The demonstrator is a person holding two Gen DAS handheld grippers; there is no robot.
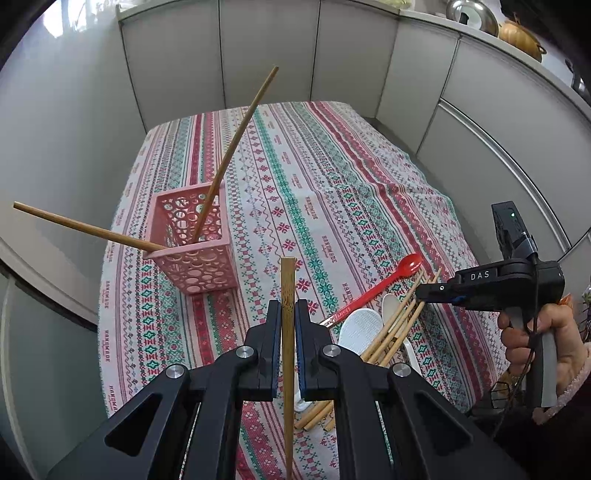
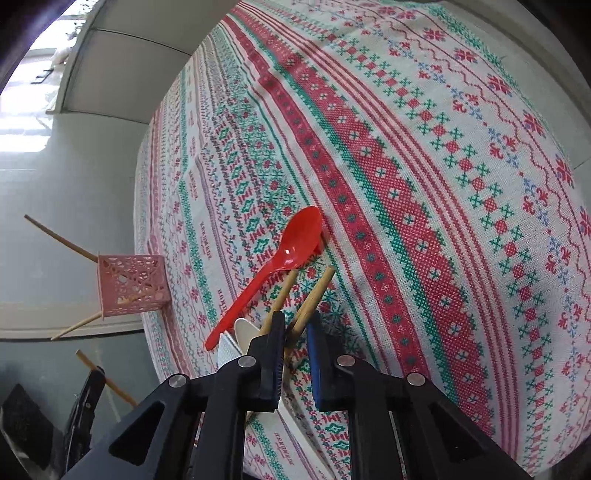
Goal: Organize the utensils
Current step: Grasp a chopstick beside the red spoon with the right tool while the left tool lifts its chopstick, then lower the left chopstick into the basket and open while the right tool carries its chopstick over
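Observation:
My left gripper is shut on a bamboo chopstick that stands upright between its pads, above the table and to the right of a pink perforated basket. Two chopsticks lean out of that basket. A pile of chopsticks, a red spoon and white spoons lie at the near right. My right gripper is down at the pile's far end, its pads closed on chopsticks beside the red spoon. How many chopsticks it pinches is unclear.
A patterned tablecloth covers the table, with grey cabinet fronts behind and to the right. Pots stand on the counter above. A hand holds the right gripper's handle. In the right wrist view the basket sits near the table's left edge.

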